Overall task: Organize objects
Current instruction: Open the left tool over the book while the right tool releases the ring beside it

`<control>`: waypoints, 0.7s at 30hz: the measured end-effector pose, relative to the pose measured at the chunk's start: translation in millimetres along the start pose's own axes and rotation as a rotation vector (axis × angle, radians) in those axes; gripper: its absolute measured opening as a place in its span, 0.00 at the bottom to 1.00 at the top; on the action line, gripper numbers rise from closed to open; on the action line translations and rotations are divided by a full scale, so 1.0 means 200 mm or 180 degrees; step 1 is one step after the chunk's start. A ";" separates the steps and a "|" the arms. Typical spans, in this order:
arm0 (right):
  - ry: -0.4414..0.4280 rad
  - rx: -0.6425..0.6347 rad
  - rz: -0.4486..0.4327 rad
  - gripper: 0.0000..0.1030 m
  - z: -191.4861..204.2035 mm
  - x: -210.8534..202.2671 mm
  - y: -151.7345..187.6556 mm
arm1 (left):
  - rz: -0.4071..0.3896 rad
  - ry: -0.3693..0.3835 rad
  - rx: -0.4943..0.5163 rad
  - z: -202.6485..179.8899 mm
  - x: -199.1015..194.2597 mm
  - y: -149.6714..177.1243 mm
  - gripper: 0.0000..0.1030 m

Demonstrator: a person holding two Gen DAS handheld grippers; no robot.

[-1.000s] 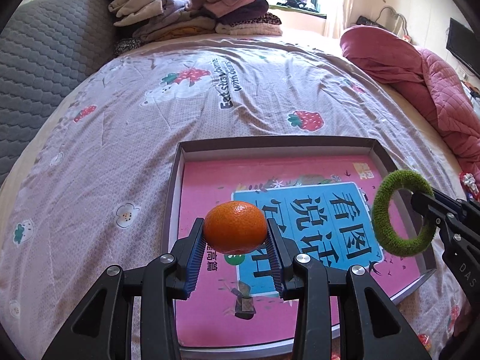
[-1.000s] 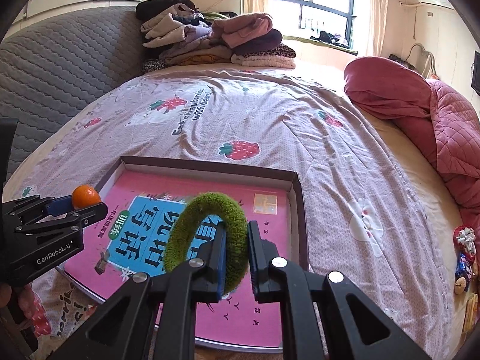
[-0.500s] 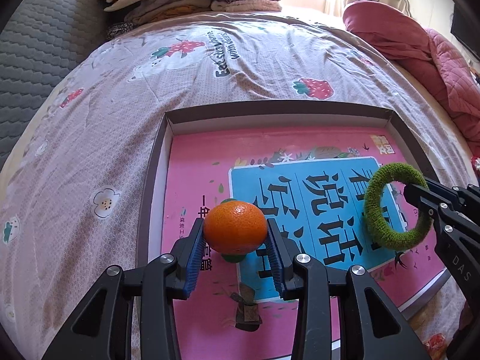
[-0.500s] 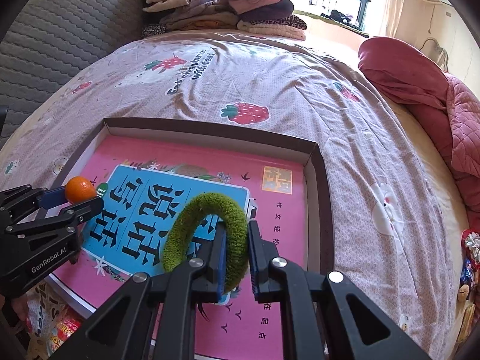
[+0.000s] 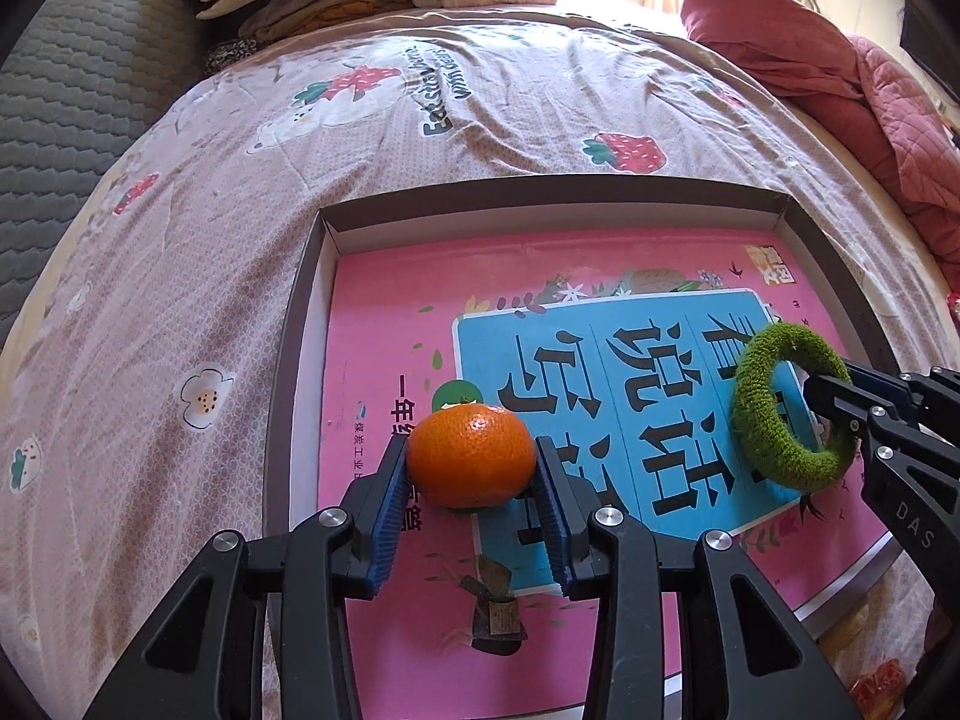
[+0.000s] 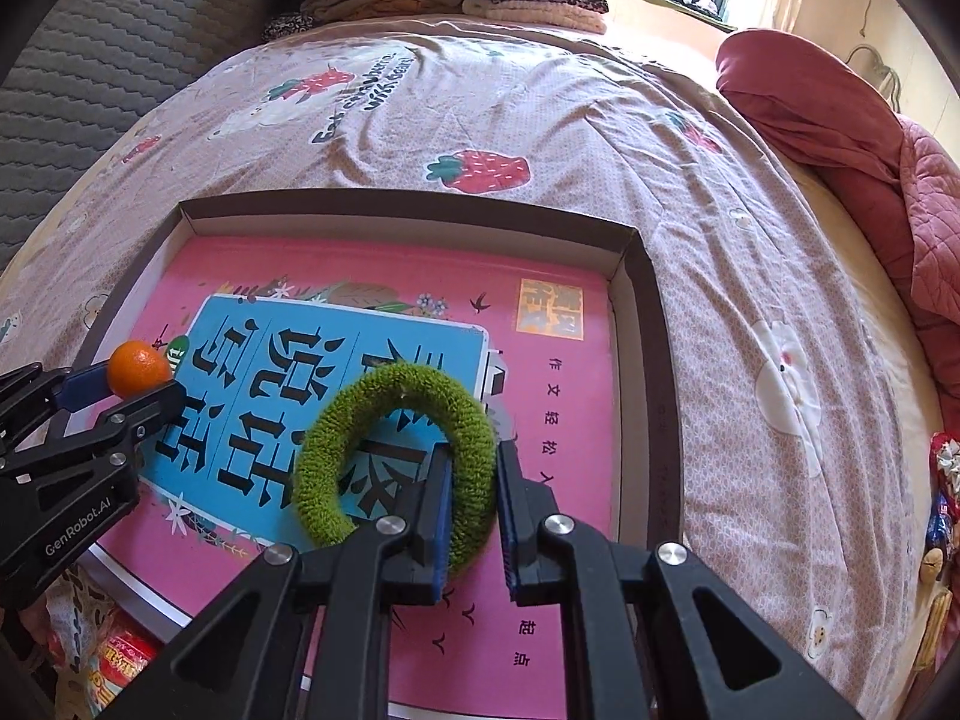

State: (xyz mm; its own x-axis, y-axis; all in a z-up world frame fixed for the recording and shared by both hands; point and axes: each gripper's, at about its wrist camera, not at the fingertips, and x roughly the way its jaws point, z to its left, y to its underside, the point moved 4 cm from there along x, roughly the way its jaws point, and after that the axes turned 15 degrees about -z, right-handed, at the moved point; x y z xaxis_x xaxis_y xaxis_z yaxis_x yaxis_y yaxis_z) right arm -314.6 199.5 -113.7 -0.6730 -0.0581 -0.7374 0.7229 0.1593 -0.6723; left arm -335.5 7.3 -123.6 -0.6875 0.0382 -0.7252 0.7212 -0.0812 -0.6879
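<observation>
Left wrist view: left claw (image 5: 472, 483) is clamped on the tangerine (image 5: 471, 456), pads tight on both sides. Vs a sec ago the shallow box (image 5: 303, 300) w/ the pink book (image 5: 390, 324) fills far more of the frame, so the claw has dropped close over the book's left part. Tangerine looks nearly on the cover; contact can't be told.

Right wrist view: right claw (image 6: 472, 501) is pinched together on the green fuzzy ring (image 6: 399, 456), which hangs over the book's blue panel. It has sunk too. Judgement: both items are about ready to be set in the box; release comes next.
</observation>
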 end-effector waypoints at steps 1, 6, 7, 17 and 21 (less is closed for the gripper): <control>0.0011 -0.0013 0.0011 0.14 0.00 0.00 0.00 | 0.0008 0.0007 -0.0001 0.00 0.00 0.00 0.40; 0.0044 -0.0013 0.0018 0.19 -0.01 -0.01 -0.01 | 0.0068 0.0022 0.0040 0.01 -0.01 0.01 0.41; 0.0039 -0.0014 0.0025 0.20 -0.01 -0.01 0.00 | 0.0080 0.0022 0.0044 0.02 -0.01 0.01 0.44; 0.0036 -0.0018 -0.0053 0.34 -0.01 -0.07 -0.03 | 0.0121 -0.0029 0.0060 0.03 -0.08 -0.02 0.64; -0.0008 -0.0003 -0.0147 0.34 -0.01 -0.15 -0.06 | 0.0070 -0.0026 0.0038 0.02 -0.14 -0.03 0.65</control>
State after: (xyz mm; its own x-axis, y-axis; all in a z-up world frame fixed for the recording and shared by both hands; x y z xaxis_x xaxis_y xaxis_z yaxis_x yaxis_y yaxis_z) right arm -304.0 201.3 -83.4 -0.7052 -0.0680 -0.7058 0.6910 0.1574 -0.7055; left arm -322.0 2.1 -99.2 -0.6722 0.0283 -0.7398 0.7351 -0.0938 -0.6715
